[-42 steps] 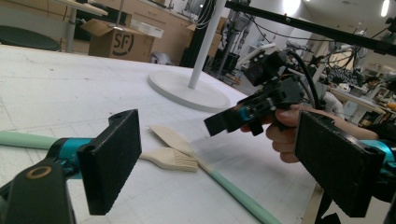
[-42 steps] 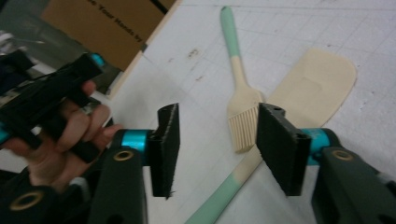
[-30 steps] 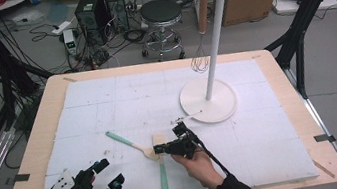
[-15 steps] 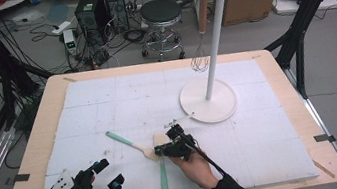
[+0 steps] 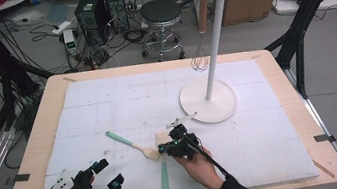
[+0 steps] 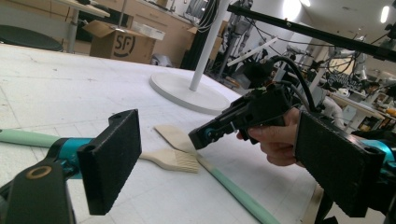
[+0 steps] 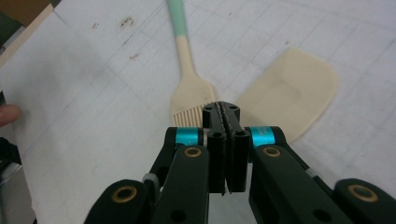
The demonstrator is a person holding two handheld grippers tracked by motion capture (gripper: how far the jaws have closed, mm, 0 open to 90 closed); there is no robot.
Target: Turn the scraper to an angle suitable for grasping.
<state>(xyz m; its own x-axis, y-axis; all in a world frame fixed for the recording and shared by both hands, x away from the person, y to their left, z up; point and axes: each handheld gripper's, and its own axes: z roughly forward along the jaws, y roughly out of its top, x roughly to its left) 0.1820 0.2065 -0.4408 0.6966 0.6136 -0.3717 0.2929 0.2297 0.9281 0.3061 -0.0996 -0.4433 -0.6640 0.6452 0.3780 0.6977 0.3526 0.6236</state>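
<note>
Left hand-held gripper (image 5: 99,181) rests released at seven o'clock on the surface (image 5: 106,98). Right hand-held gripper (image 5: 175,135), jaws clenched on nothing, hovers at the spatula (image 5: 164,176) blade near centre, brush (image 5: 131,144) at its ten o'clock. Best to open wide, drop onto the handle, then squeeze squarely. Stand (image 5: 208,101) waits at one o'clock.

Even, soft indoor light falls on the white counter (image 5: 122,101) in the high view, leaving only faint shadows and no glare. In the left gripper view, ceiling lamps (image 6: 385,14) blow out at the top right, and the background behind is soft; the right gripper view is sharp near its middle and blurs at the edges
</note>
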